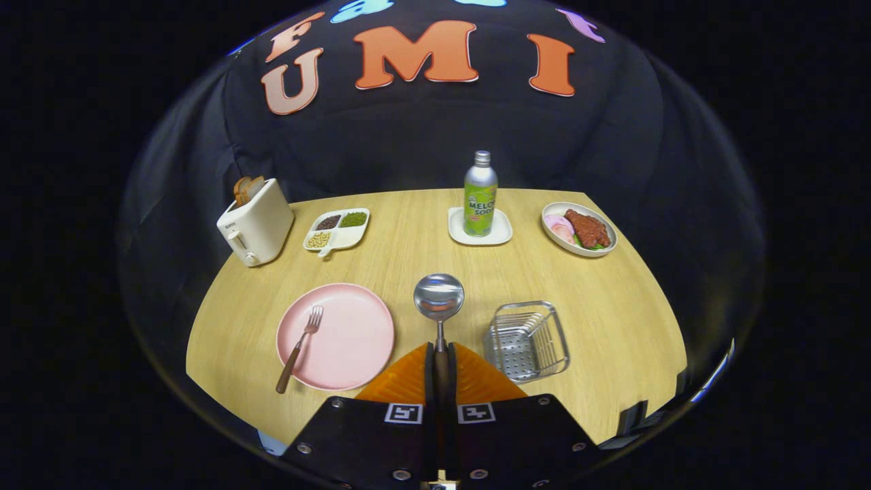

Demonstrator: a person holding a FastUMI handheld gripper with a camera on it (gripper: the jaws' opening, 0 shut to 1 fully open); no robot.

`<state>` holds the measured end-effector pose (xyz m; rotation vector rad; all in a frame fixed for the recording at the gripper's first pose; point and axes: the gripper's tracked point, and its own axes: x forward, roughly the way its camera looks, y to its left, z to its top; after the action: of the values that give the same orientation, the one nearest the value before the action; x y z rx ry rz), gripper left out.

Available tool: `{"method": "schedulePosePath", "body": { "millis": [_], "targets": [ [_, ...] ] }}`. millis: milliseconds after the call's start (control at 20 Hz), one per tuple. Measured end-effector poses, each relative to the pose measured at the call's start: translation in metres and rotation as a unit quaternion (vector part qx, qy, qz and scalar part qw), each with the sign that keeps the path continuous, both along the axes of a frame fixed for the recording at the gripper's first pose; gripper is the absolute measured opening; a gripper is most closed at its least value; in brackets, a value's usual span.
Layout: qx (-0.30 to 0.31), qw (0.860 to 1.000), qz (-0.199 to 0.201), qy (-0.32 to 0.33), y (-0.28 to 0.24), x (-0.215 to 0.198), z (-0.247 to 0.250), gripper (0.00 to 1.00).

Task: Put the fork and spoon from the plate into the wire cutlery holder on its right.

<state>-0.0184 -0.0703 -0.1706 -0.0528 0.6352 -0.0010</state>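
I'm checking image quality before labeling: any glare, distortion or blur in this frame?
Gripper view: fisheye bends the table edge into a curve; glare sits on the spoon bowl, held between the shut gripper fingers; fork, pink plate and wire holder look sharp; shadows are soft.

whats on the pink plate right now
Only the fork lies on the pink plate, its handle overhanging the near rim. The spoon is clamped in the gripper. The plate hides whatever lies beneath it.
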Motion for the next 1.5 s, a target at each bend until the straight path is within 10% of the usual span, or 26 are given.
{"method": "schedulePosePath", "body": {
  "millis": [1500],
  "targets": [
    [-0.06, 0.942, 0.072, 0.323, -0.078, 0.007, -0.047, 0.07]
  ]
}}
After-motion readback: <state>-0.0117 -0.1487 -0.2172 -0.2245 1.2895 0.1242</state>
